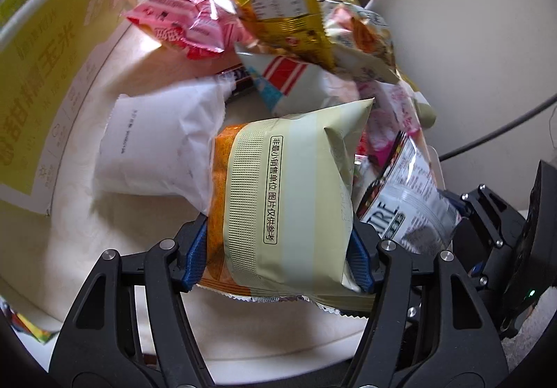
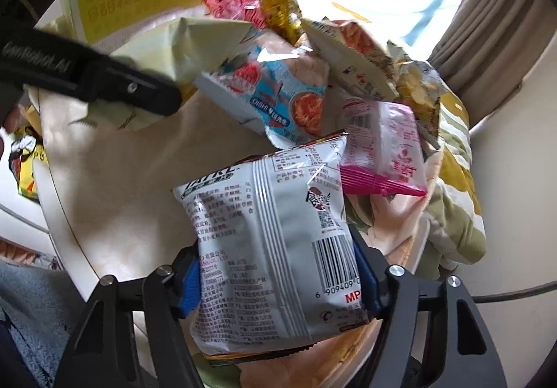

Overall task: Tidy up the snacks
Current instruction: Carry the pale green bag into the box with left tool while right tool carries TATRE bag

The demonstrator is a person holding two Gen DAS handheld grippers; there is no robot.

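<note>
the pale green-and-orange snack bag (image 1: 278, 200) sits clamped in the left gripper (image 1: 275, 259), at 6 o'clock of the snack pile (image 1: 299, 39) — the silver bag (image 2: 275, 248), at 4 o'clock from it, is pinched between the right gripper (image 2: 278, 287) pads.

Bare tabletop (image 2: 115, 179) open left of the snack pile (image 2: 313, 81), yellow box (image 2: 146, 1) walling the far left, other gripper's arm (image 2: 104, 81) crossing above it

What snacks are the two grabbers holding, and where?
The left gripper pinches the pale green and orange packet by its lower sides. The right gripper pinches the silver packet likewise.
</note>
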